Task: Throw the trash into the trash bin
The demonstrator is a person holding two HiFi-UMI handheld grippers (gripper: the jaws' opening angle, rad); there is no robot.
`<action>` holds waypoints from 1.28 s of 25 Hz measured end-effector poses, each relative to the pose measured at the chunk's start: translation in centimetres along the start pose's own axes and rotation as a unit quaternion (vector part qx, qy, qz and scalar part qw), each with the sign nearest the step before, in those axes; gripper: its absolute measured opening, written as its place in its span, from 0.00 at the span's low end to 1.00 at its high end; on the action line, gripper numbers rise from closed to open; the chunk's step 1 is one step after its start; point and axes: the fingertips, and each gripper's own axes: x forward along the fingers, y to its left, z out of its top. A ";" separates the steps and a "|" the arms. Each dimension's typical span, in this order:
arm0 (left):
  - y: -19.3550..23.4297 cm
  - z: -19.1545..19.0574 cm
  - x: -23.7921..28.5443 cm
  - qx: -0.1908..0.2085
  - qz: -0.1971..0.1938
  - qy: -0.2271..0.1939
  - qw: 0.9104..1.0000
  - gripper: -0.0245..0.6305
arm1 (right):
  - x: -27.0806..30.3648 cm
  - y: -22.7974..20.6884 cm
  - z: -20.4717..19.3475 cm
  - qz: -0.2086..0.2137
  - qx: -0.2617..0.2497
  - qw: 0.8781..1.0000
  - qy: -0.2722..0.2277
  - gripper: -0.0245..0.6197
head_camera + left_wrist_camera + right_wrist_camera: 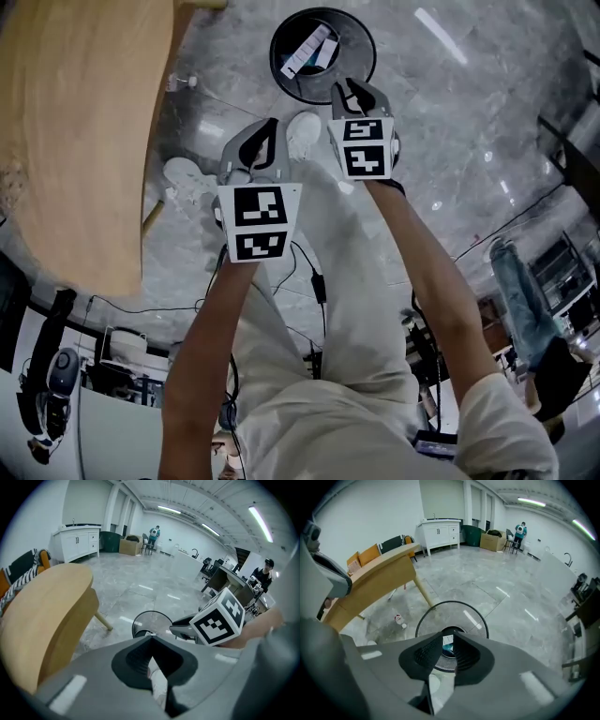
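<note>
Overhead, my right gripper (pixel 352 89) hangs at the rim of the round black mesh trash bin (pixel 364 37), and the white-and-blue carton trash (pixel 307 49) lies inside it. The left gripper (pixel 267 131) sits further back.

Left gripper view: jaws pressed together, empty — bin ahead, slightly right.

Right gripper view: jaws a sliver apart, empty — bin straight ahead below, so right is nearer.

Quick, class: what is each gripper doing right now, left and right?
Left gripper: jaws shut tip to tip, nothing clearly held.
Right gripper: jaws slightly open, empty, pointing at the trash bin.
</note>
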 end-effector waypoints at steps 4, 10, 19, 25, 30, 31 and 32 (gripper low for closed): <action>-0.3 1.2 -4.2 0.008 -0.004 -0.015 1.000 0.04 | -4.3 1.2 2.1 -0.009 0.003 1.000 -0.017 0.14; -0.1 2.3 -9.0 0.019 -0.012 -0.026 0.999 0.04 | -9.3 2.7 5.8 -0.011 0.004 0.999 -0.043 0.11; 1.4 -15.7 26.3 0.015 0.015 0.003 1.000 0.04 | 26.1 -4.8 -14.5 0.083 0.045 0.993 -0.074 0.07; 4.4 -19.1 32.0 0.004 0.061 -0.021 0.998 0.04 | 33.8 -3.2 -16.0 0.153 0.030 0.981 -0.114 0.07; 6.7 -15.9 26.6 -0.007 0.090 -0.058 0.994 0.04 | 28.3 -0.6 -10.8 0.193 -0.005 0.969 -0.154 0.07; 7.4 -15.4 25.5 -0.015 0.096 -0.066 0.993 0.04 | 27.1 0.2 -9.8 0.202 -0.012 0.966 -0.161 0.07; 8.2 -15.0 24.2 -0.022 0.102 -0.075 0.992 0.04 | 25.8 1.0 -8.7 0.211 -0.019 0.963 -0.168 0.07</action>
